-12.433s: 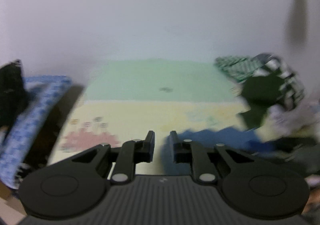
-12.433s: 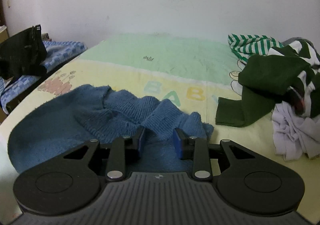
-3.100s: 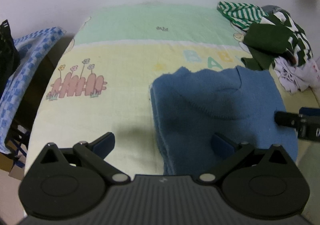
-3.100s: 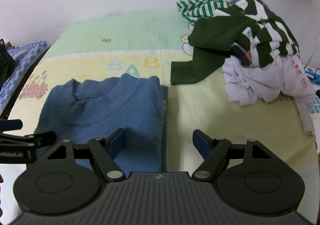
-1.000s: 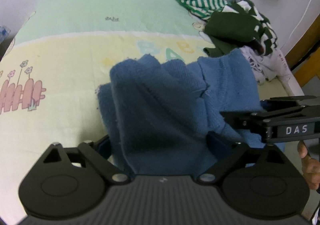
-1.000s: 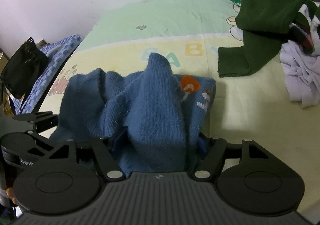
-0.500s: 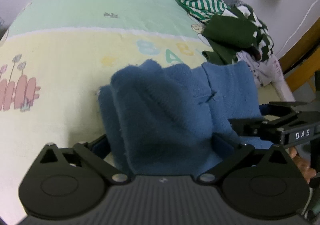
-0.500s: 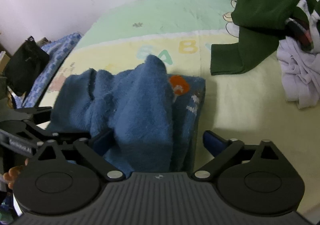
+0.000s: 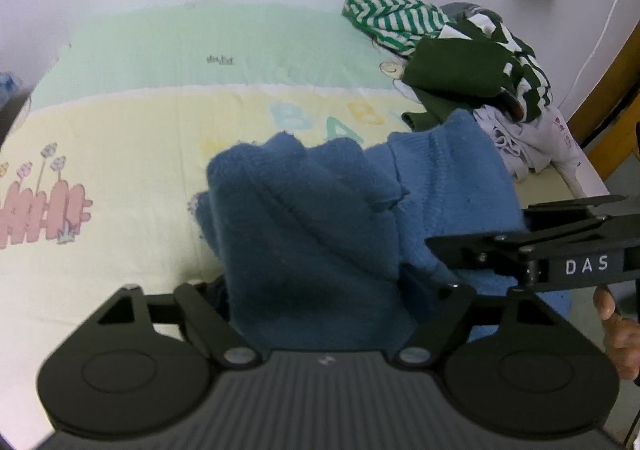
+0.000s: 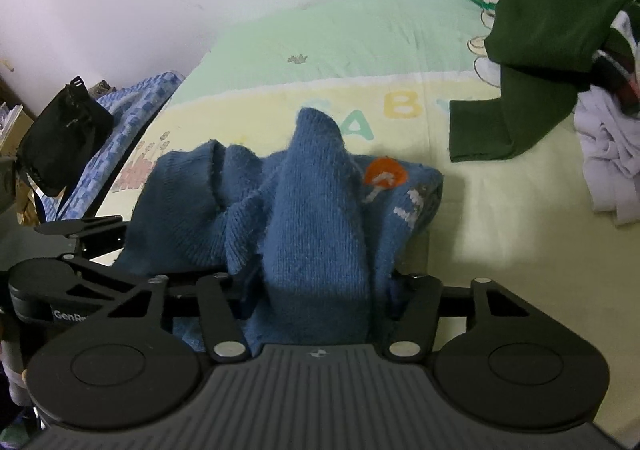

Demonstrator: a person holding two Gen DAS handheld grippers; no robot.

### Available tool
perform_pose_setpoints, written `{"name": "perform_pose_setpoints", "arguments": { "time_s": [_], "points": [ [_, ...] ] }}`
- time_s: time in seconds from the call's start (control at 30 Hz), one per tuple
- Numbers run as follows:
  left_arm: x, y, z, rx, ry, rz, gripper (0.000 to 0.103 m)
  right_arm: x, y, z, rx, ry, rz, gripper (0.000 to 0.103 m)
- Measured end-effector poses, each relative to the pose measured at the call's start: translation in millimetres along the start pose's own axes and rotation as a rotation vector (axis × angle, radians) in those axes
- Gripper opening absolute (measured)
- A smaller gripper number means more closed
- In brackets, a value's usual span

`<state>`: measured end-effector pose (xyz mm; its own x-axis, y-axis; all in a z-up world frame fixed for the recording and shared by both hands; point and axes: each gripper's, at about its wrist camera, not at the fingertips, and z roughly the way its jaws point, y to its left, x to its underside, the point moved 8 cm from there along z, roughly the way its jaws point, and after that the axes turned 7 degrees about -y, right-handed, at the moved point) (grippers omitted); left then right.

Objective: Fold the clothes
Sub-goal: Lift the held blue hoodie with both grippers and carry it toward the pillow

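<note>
The blue sweater (image 9: 320, 234) lies bunched at the near edge of the bed (image 9: 132, 153), its bulk rising at 12 o'clock from both tools. The left gripper (image 9: 316, 290) has just been closing, and the knit fills the gap between its jaws; the fingertips are buried in the folds, so whether they truly pinch it I cannot tell. The same goes for the right gripper (image 10: 320, 290) — jaws narrowing around a thick ridge of wool, pads hidden.

The risk, as I judge it: each tool may catch only some of the layers, so on a lift the stack would slide apart and the fold collapse. The clothes pile (image 10: 568, 33) at 2 o'clock sits near enough that a wide swing could drag the green sleeve (image 10: 500, 129) along.
</note>
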<state>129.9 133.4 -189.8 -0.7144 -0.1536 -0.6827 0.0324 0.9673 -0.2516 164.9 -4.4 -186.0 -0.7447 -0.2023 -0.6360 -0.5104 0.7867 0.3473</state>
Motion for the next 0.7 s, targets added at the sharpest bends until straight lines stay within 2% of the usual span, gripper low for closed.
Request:
{"name": "perform_pose_setpoints", "arguments": {
  "time_s": [0.13,0.43,0.57,0.7],
  "points": [
    [-3,0,-9,-0.006,-0.024,-0.011,0.063,-4,1,-7,-0.010,-0.021,-0.003,0.047],
    [-17,-8,-33,-0.050,-0.070,0.026,0.052,-13,10,-27,-0.028,-0.067,-0.008,0.040],
    [-40,-10,-56,-0.076,-0.119,0.046,0.051,-32,21,-44,-0.053,-0.113,-0.034,0.040],
    [-79,-6,-77,-0.142,-0.172,0.098,0.051,-63,35,-51,-0.078,-0.151,-0.045,0.040]
  ]
}}
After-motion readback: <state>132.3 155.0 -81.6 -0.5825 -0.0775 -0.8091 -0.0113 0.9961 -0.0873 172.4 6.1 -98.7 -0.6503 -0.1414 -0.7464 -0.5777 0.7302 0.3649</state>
